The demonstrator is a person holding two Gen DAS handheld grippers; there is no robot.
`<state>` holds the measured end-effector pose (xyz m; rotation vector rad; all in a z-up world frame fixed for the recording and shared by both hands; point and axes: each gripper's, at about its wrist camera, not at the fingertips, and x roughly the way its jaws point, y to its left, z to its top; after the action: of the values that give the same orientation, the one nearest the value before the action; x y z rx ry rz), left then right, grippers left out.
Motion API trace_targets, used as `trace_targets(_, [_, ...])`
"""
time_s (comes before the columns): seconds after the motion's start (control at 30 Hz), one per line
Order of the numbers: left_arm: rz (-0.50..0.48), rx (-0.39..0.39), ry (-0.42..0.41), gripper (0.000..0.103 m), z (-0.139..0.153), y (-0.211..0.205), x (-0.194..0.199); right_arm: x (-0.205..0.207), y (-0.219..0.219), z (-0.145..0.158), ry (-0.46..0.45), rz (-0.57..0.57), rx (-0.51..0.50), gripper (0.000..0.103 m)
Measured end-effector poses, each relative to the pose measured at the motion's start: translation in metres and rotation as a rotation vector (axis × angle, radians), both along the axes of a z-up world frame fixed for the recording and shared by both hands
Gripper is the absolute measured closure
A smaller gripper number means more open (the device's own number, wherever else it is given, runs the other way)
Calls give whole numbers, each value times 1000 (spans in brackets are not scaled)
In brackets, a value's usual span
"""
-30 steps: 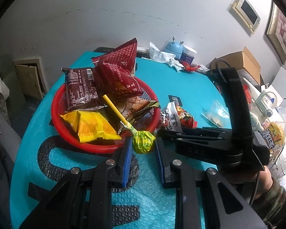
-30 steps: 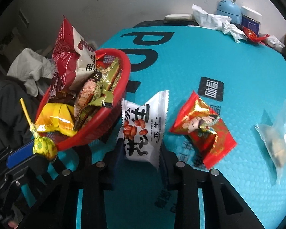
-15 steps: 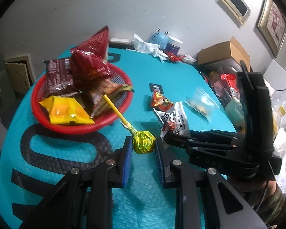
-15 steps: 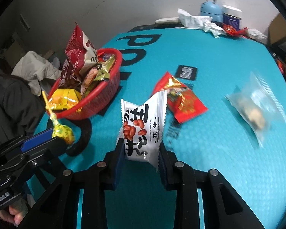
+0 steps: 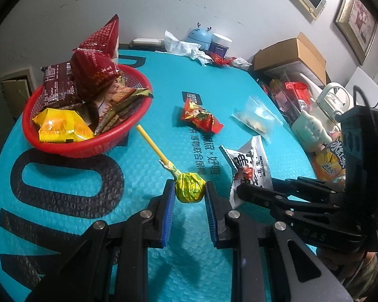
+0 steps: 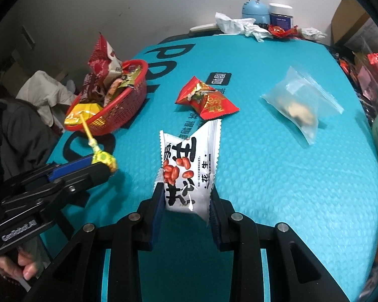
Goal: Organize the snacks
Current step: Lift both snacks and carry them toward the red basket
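Left gripper [image 5: 190,192] pinches a lollipop [image 5: 190,187]; right gripper [image 6: 186,203] pinches a white peanut packet [image 6: 189,168], both above the teal mat [image 6: 277,176]. Red basket [image 5: 108,138] of snacks sits left. A red wrapper [image 6: 206,99] and clear bag [image 6: 300,105] lie ahead, apart.

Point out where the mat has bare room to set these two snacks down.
Free: the mat nearest the camera, short of the red packet and clear bag; also between red packet and far clutter. Crowded: the basket, the right edge.

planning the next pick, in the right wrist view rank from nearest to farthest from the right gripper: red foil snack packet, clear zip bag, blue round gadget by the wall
1. Red foil snack packet, just beyond the right gripper, mid-table.
2. Clear zip bag, farther right.
3. Blue round gadget, far edge by the wall.
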<state>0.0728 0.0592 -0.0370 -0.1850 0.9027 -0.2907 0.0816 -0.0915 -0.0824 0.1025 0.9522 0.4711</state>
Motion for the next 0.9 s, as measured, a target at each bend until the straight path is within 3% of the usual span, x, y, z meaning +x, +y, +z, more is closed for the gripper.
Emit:
trace_targets(0.43, [0, -5, -52, 80, 21, -3, -15, -26, 2, 38, -109, 59, -18, 72])
trace_targets(0.9, [59, 36, -162, 80, 60, 17, -22, -22, 22, 78, -215, 154, -17, 72])
